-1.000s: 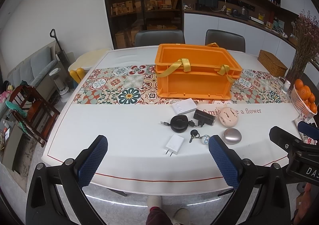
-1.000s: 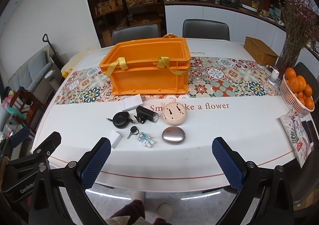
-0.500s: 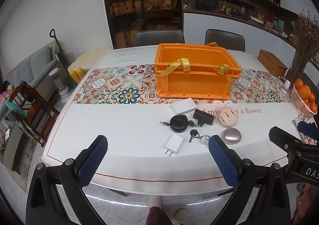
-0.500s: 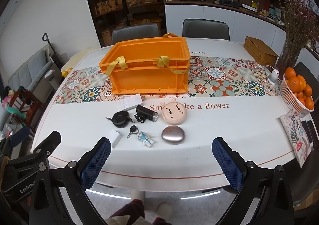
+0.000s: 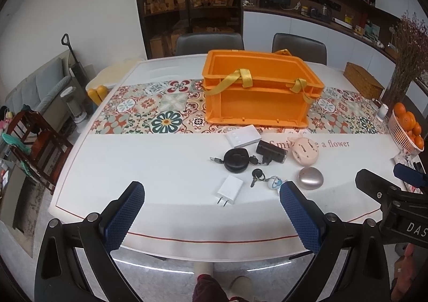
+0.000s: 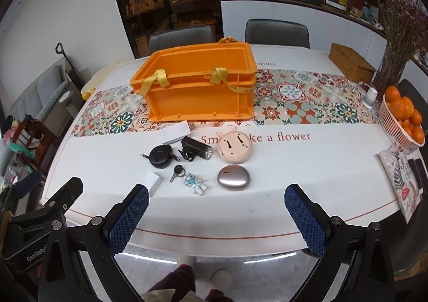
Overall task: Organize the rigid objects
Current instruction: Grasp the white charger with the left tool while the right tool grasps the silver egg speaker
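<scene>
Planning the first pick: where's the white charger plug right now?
Right wrist view: white charger plug lies nearest the table's front edge, left of the keys.

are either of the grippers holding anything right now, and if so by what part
Nothing is held. The left gripper and the right gripper are both open and empty, short of the small items on the table.

Home dining room, white table [image 5: 160, 168] with patterned runner [image 5: 149, 112], chairs [image 6: 276, 32], shelving [image 5: 187, 2], sofa [image 5: 34, 88]
</scene>
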{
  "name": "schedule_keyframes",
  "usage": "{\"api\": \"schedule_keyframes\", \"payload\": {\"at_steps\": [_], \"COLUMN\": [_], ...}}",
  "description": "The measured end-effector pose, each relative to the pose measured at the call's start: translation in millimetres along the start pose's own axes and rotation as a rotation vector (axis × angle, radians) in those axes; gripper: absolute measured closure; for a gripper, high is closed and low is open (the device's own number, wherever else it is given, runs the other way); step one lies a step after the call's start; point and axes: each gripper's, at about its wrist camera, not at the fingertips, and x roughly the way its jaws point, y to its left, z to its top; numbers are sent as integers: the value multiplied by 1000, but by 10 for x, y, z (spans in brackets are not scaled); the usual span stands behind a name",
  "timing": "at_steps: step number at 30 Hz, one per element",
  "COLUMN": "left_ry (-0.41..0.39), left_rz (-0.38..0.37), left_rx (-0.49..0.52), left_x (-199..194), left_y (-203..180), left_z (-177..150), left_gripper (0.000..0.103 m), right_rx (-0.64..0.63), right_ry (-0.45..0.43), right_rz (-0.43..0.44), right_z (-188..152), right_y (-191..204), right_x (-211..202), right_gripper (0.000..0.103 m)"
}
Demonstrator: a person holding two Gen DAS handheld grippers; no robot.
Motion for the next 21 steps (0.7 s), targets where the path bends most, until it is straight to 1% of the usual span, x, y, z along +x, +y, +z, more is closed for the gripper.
{"api": "schedule_keyframes", "payload": {"at_steps": [2,7,11,15,18,21], "left_ry": [3,2,7,6,-9,-1], "left_rz": [-6,21,-8,-39,-43,-43], "left_rx": [-3,34,52,48,54,75], "left_x": [73,336,576,800,939,1109], "left_y": [8,-22,-46,-44,-60,-82], "left_z": [-20,-107,-180,-225,-261,-296], "left_gripper": [0,0,0,0,0,0], "right_rx": [3,18,8,16,18,20], "right_ry": [2,-10,-17,-8,-12,-16], "right_rz": [3,-11,-14,-24,-34,-43], "right_z": [-12,-79,-134,-170,-202,-236], "right_y": [-15,-51,-42,-59,-66,-83], "right_x": [56,252,440,657,822,972], "right_gripper": [1,1,1,1,1,1]}}
